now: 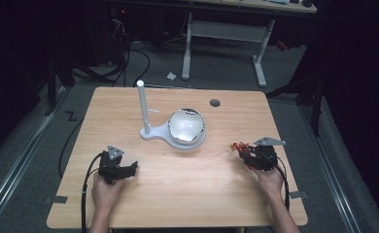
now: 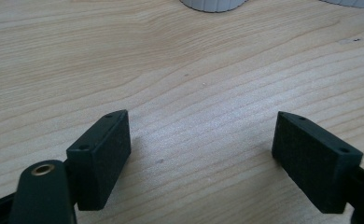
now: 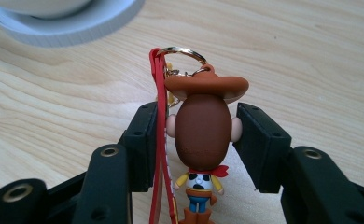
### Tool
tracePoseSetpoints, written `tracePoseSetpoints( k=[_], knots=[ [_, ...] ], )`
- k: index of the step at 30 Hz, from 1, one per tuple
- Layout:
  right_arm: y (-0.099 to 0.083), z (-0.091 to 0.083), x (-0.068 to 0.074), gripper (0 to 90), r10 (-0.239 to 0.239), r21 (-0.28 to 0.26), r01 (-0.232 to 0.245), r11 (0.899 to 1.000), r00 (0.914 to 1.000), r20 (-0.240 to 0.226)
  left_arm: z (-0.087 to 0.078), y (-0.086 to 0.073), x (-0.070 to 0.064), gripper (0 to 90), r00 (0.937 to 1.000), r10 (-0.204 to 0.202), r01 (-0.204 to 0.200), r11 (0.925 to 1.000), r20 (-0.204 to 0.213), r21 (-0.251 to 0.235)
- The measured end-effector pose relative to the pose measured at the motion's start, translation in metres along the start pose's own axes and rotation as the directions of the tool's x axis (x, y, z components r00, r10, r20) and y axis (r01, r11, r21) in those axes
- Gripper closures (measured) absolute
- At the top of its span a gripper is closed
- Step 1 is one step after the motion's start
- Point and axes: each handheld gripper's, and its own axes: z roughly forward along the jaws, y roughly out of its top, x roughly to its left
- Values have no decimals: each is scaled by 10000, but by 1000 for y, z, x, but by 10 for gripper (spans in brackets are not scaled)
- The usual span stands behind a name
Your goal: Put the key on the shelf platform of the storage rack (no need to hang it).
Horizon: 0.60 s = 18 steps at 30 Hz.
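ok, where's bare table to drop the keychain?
Free: the wide strip between the left gripper and right gripper, in front of the white stand; also the far corners of the table. Crowded: centre-back, with the stand's post and bowl. Keychain figure sits between the right jaws.

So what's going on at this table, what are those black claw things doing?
A person holds a gripper in each hand over a wooden table. The right gripper has its jaws around the head of a small cowboy keychain, whose ring and red strap stick out past them. The left gripper is open with nothing in it, low over bare wood. Further out stands a white stand with an upright post and a bowl beside it.
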Motion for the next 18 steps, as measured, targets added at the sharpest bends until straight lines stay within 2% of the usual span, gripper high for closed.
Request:
tracePoseSetpoints(
  k=[8, 18],
  knots=[
    [10, -18, 6, 519, -56, -431, 40, 9991, 9993, -364, 0, 0, 0, 199, 10000, 0, 0, 10000, -9, -3],
    [25, -26, 16, 519, -348, -677, 300, 9973, 9969, -711, 0, 0, 0, 199, 10000, 2, -2, 10000, -4, 1]
  ],
)
